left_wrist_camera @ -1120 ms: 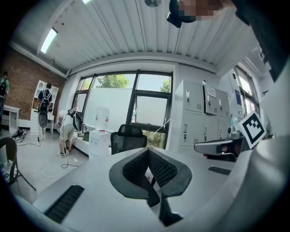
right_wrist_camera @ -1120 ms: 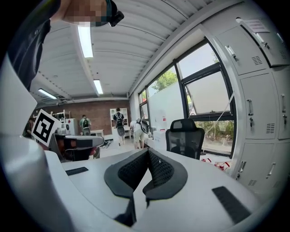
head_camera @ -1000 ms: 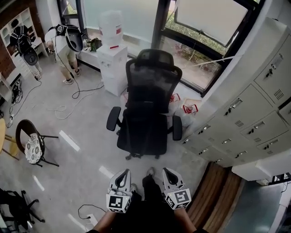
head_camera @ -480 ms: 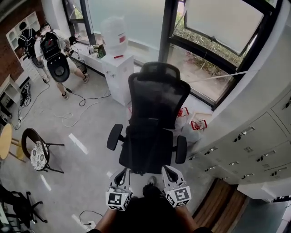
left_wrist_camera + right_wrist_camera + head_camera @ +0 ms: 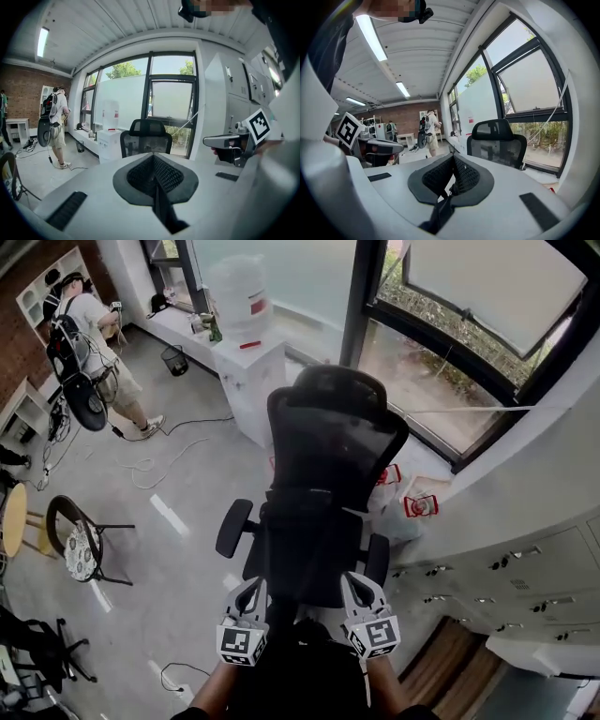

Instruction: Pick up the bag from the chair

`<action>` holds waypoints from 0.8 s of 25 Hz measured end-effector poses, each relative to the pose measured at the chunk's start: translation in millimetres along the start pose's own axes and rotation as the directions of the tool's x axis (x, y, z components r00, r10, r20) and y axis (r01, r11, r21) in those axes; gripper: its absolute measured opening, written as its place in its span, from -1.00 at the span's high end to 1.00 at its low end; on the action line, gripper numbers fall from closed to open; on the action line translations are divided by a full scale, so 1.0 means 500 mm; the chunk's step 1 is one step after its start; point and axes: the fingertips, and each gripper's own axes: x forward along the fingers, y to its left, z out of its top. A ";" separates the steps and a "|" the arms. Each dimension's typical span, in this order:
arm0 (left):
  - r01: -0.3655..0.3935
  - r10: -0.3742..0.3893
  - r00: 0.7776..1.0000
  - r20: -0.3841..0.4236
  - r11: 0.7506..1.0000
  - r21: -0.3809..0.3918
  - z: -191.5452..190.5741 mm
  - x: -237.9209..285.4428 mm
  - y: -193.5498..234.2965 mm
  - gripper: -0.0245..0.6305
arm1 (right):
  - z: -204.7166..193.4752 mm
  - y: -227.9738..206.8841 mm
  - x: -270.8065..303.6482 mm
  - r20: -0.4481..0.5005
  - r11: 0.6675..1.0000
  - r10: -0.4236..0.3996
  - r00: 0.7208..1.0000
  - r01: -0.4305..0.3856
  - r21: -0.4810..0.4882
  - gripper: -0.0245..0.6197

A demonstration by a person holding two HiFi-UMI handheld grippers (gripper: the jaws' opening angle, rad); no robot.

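Grey floor (image 5: 178, 559) — office chair (image 5: 323, 465), small chair (image 5: 80, 545), loose cables (image 5: 155, 465).

The chair (image 5: 323, 493) is seen in black mesh. Black-and-white square markers (image 5: 242, 643) are borne by the left gripper (image 5: 248, 592) and right gripper (image 5: 359, 589); the floor (image 5: 178, 484) is grey.

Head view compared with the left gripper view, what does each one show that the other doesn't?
Only the head view: the office chair's seat and armrests, the red-handled bags by the window. Only the left gripper view: the ceiling with its strip light. Both: the chair's backrest, the water dispenser, the person with a backpack, the right tool.
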 end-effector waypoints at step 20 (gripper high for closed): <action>0.374 -0.256 0.866 -0.429 0.902 0.217 -0.119 0.446 0.160 0.91 | -0.130 -0.170 0.406 -0.441 0.944 0.124 0.889 -0.242 -0.223 0.92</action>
